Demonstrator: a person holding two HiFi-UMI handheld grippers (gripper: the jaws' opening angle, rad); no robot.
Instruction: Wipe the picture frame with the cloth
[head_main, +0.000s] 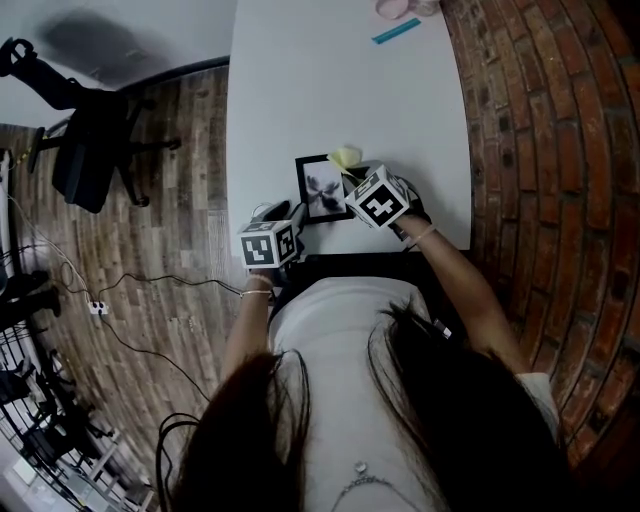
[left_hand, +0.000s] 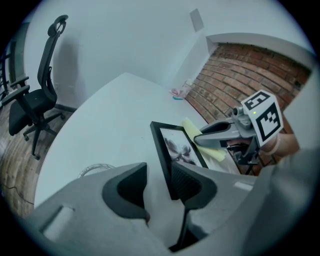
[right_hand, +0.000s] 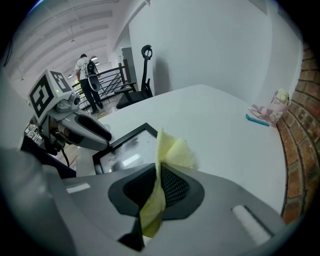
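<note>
A black picture frame (head_main: 322, 187) with a grey print lies flat on the white table (head_main: 330, 90) near its front edge. My right gripper (right_hand: 159, 186) is shut on a yellow cloth (right_hand: 172, 150), which sticks up past the jaws over the frame's (right_hand: 127, 150) right edge. In the head view the cloth (head_main: 346, 157) sits at the frame's far right corner. My left gripper (left_hand: 159, 187) is open at the frame's near left corner, and the frame's edge (left_hand: 165, 155) runs along the inner side of its right jaw. The right gripper (left_hand: 225, 131) shows across the frame.
A black office chair (head_main: 90, 140) stands on the wood floor left of the table. A brick wall (head_main: 540, 150) runs along the table's right side. A pink object (head_main: 400, 8) and a teal strip (head_main: 396, 32) lie at the far end. A person (right_hand: 90, 75) stands far off by a railing.
</note>
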